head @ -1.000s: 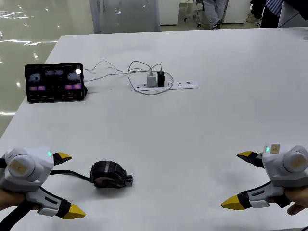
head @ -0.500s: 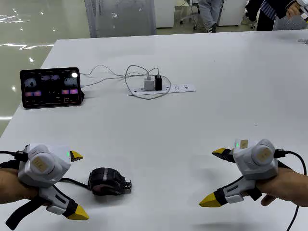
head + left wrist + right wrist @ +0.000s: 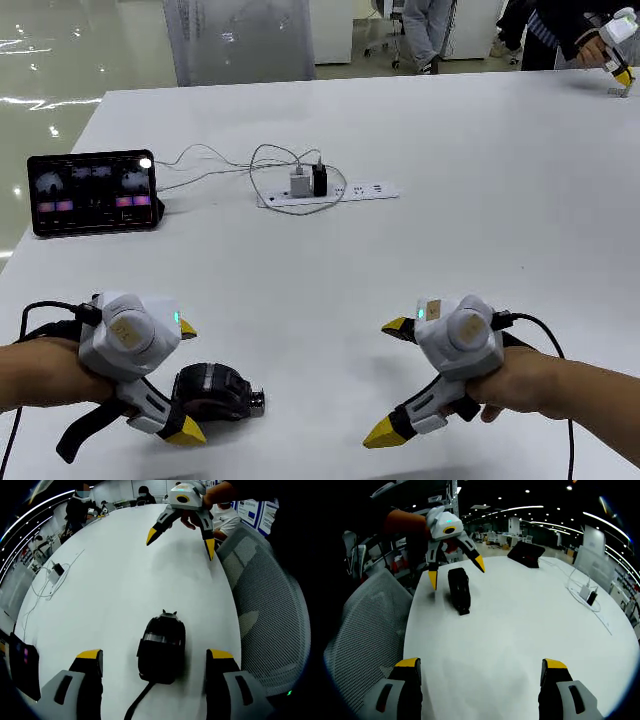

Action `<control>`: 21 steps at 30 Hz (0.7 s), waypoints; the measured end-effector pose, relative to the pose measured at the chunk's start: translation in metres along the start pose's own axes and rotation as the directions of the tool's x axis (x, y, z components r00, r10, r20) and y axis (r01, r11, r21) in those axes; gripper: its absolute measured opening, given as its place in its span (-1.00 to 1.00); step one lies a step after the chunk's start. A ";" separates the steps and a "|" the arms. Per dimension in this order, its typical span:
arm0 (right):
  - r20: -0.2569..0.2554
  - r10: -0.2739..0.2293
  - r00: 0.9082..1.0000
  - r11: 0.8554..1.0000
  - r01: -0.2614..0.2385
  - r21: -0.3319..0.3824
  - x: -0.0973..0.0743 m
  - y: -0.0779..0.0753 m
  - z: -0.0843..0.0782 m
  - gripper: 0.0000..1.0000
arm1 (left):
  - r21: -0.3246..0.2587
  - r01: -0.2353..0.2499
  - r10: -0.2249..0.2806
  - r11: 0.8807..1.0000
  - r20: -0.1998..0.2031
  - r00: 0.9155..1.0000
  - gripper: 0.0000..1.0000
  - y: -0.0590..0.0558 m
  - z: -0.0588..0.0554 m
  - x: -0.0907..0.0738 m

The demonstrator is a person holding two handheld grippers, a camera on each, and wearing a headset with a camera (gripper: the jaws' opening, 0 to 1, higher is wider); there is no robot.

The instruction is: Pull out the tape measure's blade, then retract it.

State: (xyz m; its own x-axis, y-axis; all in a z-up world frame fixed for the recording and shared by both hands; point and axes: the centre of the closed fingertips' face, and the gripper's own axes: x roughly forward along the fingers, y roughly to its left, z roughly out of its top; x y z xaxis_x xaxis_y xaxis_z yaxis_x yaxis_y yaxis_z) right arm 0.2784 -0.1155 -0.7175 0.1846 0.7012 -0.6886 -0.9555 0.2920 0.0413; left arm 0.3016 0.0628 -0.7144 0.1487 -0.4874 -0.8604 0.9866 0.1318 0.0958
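**Both grippers open, tape measure between the left fingers**

I see the tape measure point(image 3: 215, 390) lying on the white counter point(image 3: 450, 180), close to the near edge on my left side. It is a black case, and its blade is wound in, with only the small hook at the mouth showing. The mouth points toward the right gripper point(image 3: 385, 379).

The left gripper point(image 3: 187, 380) is low over the counter with its yellow-tipped fingers point(image 3: 186, 433) spread wide. In the left gripper view the case lies between them, with a gap of bare counter on each side, so they do not touch it. A black strap runs from the back of the case toward the gripper.

The right gripper is well apart from the tape measure, to the right. Its fingers are also spread wide and hold nothing – between them I see only the white surface. In the right gripper view the left gripper stands over the case at the far side.

Farther back on the counter a tablet point(image 3: 92, 192) with a lit screen stands at the left. Near it lies a white power strip point(image 3: 340, 190) with two chargers point(image 3: 308, 182) and loose cables. A grey mesh chair point(image 3: 260, 590) is just beside the counter edge.
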 end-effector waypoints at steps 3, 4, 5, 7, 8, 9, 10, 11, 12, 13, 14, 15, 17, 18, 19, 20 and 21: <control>-0.022 0.003 1.000 1.000 -0.004 -0.025 0.005 -0.001 0.002 0.86 | 0.018 0.024 -0.023 1.000 -0.027 0.999 0.57 -0.004 -0.001 0.006; -0.020 0.006 1.000 1.000 -0.006 -0.024 0.007 -0.001 0.003 0.83 | 0.020 0.032 -0.031 0.999 -0.029 0.999 0.54 -0.006 -0.001 0.007; -0.017 0.009 1.000 1.000 -0.009 -0.021 0.009 -0.001 0.005 0.84 | 0.031 0.044 -0.043 0.999 -0.035 0.998 0.50 -0.008 -0.001 0.009; -0.013 0.013 1.000 1.000 -0.013 -0.021 0.014 0.000 0.011 0.85 | 0.048 0.045 -0.043 0.998 -0.046 0.998 0.44 -0.012 0.002 0.013; -0.011 0.015 1.000 1.000 -0.016 -0.023 0.016 0.000 0.013 0.84 | 0.048 0.045 -0.042 0.998 -0.051 0.998 0.41 -0.012 0.002 0.014; -0.009 0.017 1.000 1.000 -0.017 -0.025 0.018 0.000 0.015 0.84 | 0.052 0.046 -0.043 0.998 -0.058 0.997 0.34 -0.012 0.001 0.016; -0.009 0.021 1.000 0.999 -0.021 -0.028 0.021 0.000 0.018 0.84 | 0.060 0.040 -0.036 0.997 -0.070 0.997 0.27 -0.012 -0.001 0.018; -0.008 0.023 1.000 0.999 -0.023 -0.029 0.023 0.000 0.020 0.83 | 0.069 0.037 -0.032 0.997 -0.081 0.996 0.19 -0.011 -0.002 0.019; -0.004 0.026 1.000 0.999 -0.026 -0.031 0.025 0.001 0.023 0.83 | 0.074 0.035 -0.028 0.997 -0.088 0.996 0.08 -0.011 -0.003 0.020; -0.003 0.030 1.000 0.999 -0.030 -0.033 0.027 0.002 0.025 0.82 | 0.073 0.036 -0.029 0.997 -0.088 0.996 0.01 -0.010 -0.003 0.020; -0.002 0.032 0.999 0.999 -0.032 -0.033 0.029 0.002 0.026 0.82 | 0.069 0.035 -0.029 0.997 -0.087 0.996 -0.03 -0.010 -0.003 0.020; -0.002 0.036 0.999 0.999 -0.036 -0.037 0.032 0.003 0.028 0.81 | 0.060 0.036 -0.031 0.998 -0.081 0.996 -0.06 -0.010 0.000 0.020; -0.002 0.042 0.999 0.998 -0.043 -0.043 0.037 0.004 0.031 0.79 | 0.060 0.033 -0.029 0.998 -0.074 0.997 -0.16 -0.009 0.003 0.021; -0.002 0.046 0.999 0.998 -0.046 -0.044 0.039 0.005 0.032 0.77 | 0.058 0.029 -0.024 0.998 -0.075 0.997 -0.28 -0.008 0.004 0.023; -0.002 0.050 0.999 0.998 -0.050 -0.045 0.041 0.005 0.034 0.76 | 0.039 0.031 -0.028 0.999 -0.084 0.996 -0.28 -0.009 0.003 0.023; 0.001 0.056 0.998 0.997 -0.056 -0.051 0.043 0.007 0.036 0.74 | 0.035 0.021 -0.018 0.999 -0.089 0.996 -0.28 -0.008 0.003 0.023; 0.003 0.058 0.998 0.997 -0.057 -0.054 0.045 0.008 0.038 0.71 | 0.035 0.019 -0.016 0.999 -0.089 0.996 -0.28 -0.009 0.003 0.023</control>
State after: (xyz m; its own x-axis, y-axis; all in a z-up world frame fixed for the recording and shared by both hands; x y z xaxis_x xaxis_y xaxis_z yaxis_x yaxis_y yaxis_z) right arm 0.2882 -0.0567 -0.7209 0.1300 0.7190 -0.6827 -0.9756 0.2154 0.0412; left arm 0.2968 0.0480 -0.7340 0.1265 -0.4105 -0.9031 0.9910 0.0920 0.0970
